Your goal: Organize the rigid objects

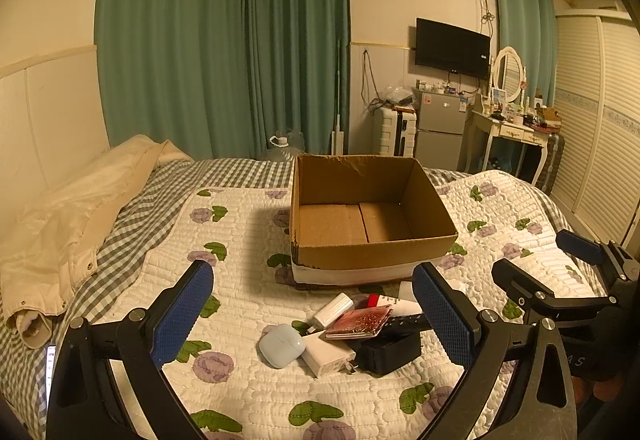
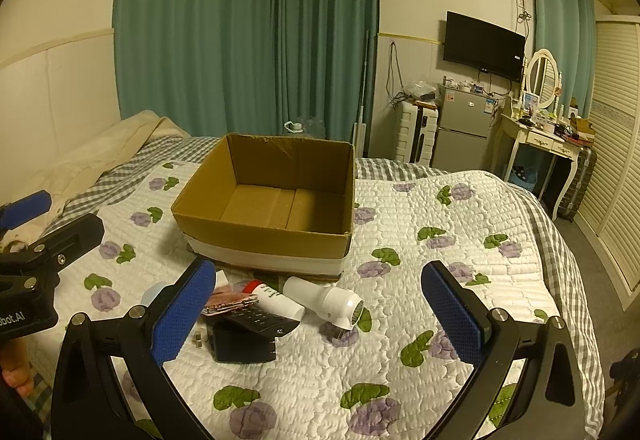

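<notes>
An open, empty cardboard box (image 1: 372, 240) (image 2: 276, 236) stands on the quilted bed. In front of it lies a pile of small things: a light blue earbud case (image 1: 281, 344), a white charger (image 1: 328, 354), a red patterned wallet (image 1: 360, 322) (image 2: 228, 302), a black remote (image 2: 262, 320), a black adapter (image 1: 390, 354) (image 2: 242, 348), a white tube with a red cap (image 2: 276, 298) and a white handheld device (image 2: 332, 302). My left gripper (image 1: 316, 316) is open above the pile. My right gripper (image 2: 320, 316) is open just right of the pile.
A cream duvet (image 1: 72, 215) lies along the bed's left side. A phone (image 1: 50, 372) lies at the bed's left edge. Beyond the bed stand a small fridge (image 2: 464, 131), a suitcase (image 2: 416, 131) and a dressing table (image 2: 544, 143).
</notes>
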### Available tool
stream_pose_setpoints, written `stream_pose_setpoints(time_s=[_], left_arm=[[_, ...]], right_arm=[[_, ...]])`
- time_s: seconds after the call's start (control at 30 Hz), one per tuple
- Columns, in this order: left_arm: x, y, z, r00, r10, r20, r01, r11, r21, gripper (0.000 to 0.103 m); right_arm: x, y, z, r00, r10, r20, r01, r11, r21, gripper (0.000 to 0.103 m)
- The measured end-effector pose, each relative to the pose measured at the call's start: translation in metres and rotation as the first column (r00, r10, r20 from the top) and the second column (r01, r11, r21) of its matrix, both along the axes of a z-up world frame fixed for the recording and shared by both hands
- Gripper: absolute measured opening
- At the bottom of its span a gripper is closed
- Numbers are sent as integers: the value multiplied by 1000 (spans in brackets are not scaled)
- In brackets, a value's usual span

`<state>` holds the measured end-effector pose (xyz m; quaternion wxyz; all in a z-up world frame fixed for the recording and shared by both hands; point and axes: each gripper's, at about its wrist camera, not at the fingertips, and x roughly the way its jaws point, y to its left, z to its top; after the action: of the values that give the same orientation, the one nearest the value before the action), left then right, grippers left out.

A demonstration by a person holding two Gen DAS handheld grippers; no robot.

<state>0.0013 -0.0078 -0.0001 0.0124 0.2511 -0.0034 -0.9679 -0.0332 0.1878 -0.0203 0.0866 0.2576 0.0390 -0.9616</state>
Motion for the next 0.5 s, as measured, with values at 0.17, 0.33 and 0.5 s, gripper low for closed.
stream_pose_setpoints(time_s=[0.17, 0.33, 0.5], left_arm=[[1, 2, 0, 1000, 3, 2, -3, 1000, -2, 101], [0, 2, -1, 1000, 6, 5, -6, 1000, -8, 101], [-4, -1, -7, 1000, 13, 21, -13, 1000, -15, 101]], right_arm=[[0, 0, -1, 1000, 5, 3, -5, 1000, -2, 103], [0, -1, -3, 1000, 12, 10, -11, 1000, -4, 103], [-4, -2, -12, 999, 25, 32, -24, 1000, -4, 103]])
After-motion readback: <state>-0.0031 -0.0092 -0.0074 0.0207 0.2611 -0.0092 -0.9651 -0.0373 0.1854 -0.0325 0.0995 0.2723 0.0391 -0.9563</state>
